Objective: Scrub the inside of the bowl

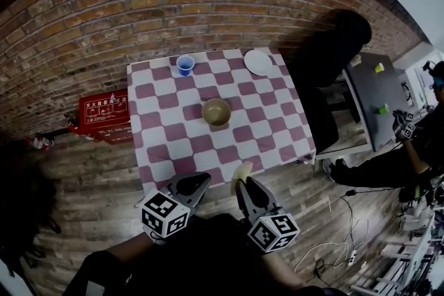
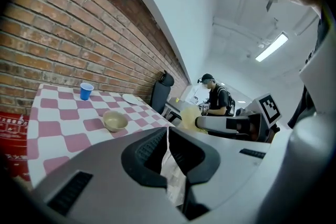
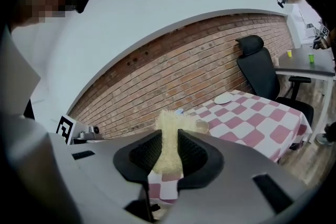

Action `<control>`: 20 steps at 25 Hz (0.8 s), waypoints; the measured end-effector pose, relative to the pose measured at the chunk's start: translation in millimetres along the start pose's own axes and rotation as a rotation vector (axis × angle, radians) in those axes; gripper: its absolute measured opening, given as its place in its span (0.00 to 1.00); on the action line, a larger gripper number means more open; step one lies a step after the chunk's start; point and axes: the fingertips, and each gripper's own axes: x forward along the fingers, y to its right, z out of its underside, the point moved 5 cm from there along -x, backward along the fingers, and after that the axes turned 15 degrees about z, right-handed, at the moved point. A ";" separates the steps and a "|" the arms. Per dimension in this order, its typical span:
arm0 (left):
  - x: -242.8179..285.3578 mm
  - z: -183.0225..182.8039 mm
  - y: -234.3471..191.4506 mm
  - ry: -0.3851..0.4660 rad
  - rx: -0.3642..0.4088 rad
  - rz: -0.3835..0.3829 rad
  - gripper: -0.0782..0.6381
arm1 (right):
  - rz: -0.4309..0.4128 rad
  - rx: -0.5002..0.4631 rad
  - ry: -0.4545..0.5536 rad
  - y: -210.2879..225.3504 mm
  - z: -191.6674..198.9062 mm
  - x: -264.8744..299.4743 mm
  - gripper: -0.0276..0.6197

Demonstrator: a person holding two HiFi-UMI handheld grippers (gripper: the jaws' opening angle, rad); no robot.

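A beige bowl (image 1: 216, 111) stands empty in the middle of the pink-and-white checked table (image 1: 166, 142). Both grippers hover at the table's near edge, well short of the bowl. My right gripper (image 1: 243, 184) is shut on a pale yellow scrubbing sponge (image 3: 169, 148), which sticks up past the jaws and hides most of the bowl (image 3: 202, 124) in the right gripper view. My left gripper (image 1: 200, 181) is shut with nothing between its jaws, which leave only a thin slit. The left gripper view shows the bowl (image 2: 115, 121) far ahead, and the sponge (image 2: 189, 113) in the right gripper (image 2: 202, 122).
A blue cup (image 1: 185, 64) and a white plate (image 1: 258, 62) stand at the table's far edge by the brick wall. A red box (image 1: 103, 114) lies on the floor to the left. To the right are a black office chair (image 1: 333, 45), a grey desk (image 1: 378, 90) and a seated person (image 1: 416, 149).
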 end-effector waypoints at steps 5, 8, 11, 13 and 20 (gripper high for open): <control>4.6 -0.1 -13.2 0.008 -0.028 -0.033 0.14 | -0.036 -0.001 -0.044 1.7 -0.6 21.4 0.20; 11.8 1.5 -18.5 0.016 -0.039 -0.072 0.14 | -0.076 0.004 -0.070 10.0 -2.0 36.0 0.20; 18.4 -3.6 -22.0 0.041 -0.043 -0.138 0.14 | -0.137 -0.011 -0.085 18.1 -12.4 49.6 0.20; 26.8 -10.6 -21.5 0.063 -0.042 -0.184 0.14 | -0.182 -0.030 -0.084 24.9 -25.4 57.1 0.20; 66.7 -33.2 -15.9 0.123 -0.033 -0.304 0.14 | -0.313 -0.062 -0.120 55.6 -63.3 84.1 0.20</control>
